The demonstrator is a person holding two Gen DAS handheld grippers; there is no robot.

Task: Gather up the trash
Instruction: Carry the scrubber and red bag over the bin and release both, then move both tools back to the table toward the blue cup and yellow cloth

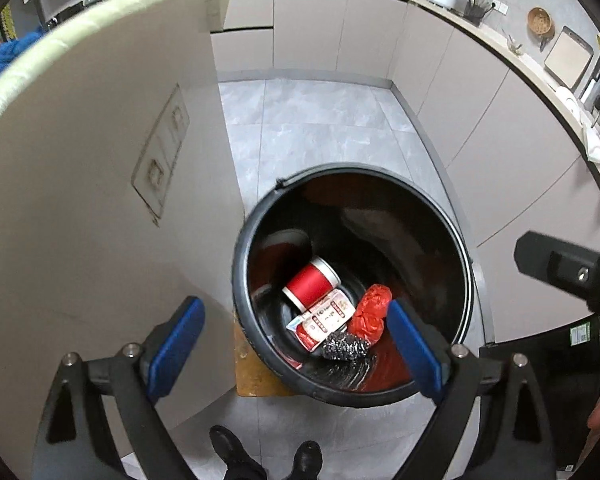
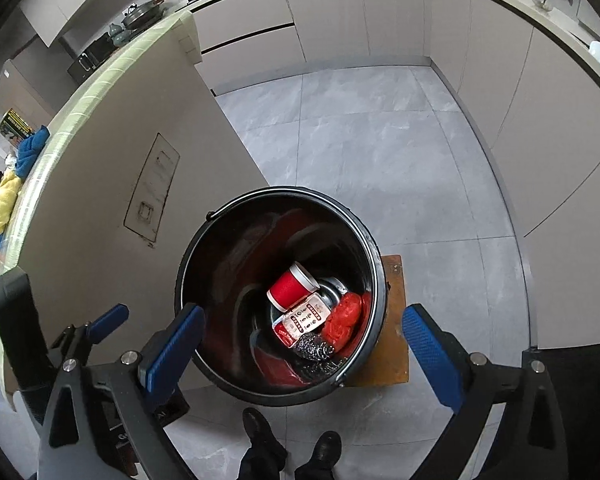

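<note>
A black trash bucket [image 1: 466,272] stands on a low wooden stool on the floor; it also shows in the right wrist view [image 2: 188,264]. Inside lie a red can [image 1: 310,284] [image 2: 288,288], a red and white packet [image 1: 326,320] [image 2: 300,322], a crumpled red bag [image 1: 370,312] [image 2: 342,320] and a steel wool scrubber [image 1: 346,346] [image 2: 314,346]. My left gripper [image 1: 296,344] is open and empty above the bucket. My right gripper [image 2: 304,352] is open and empty above the bucket too. The left gripper's fingers [image 2: 108,322] show at the left of the right wrist view.
A beige kitchen island [image 1: 100,184] [image 2: 100,168] stands close on the left of the bucket. Beige cabinets [image 1: 460,92] with a cluttered counter curve along the back and right. The wooden stool [image 2: 392,320] sticks out under the bucket. The person's black shoes [image 2: 288,448] are below.
</note>
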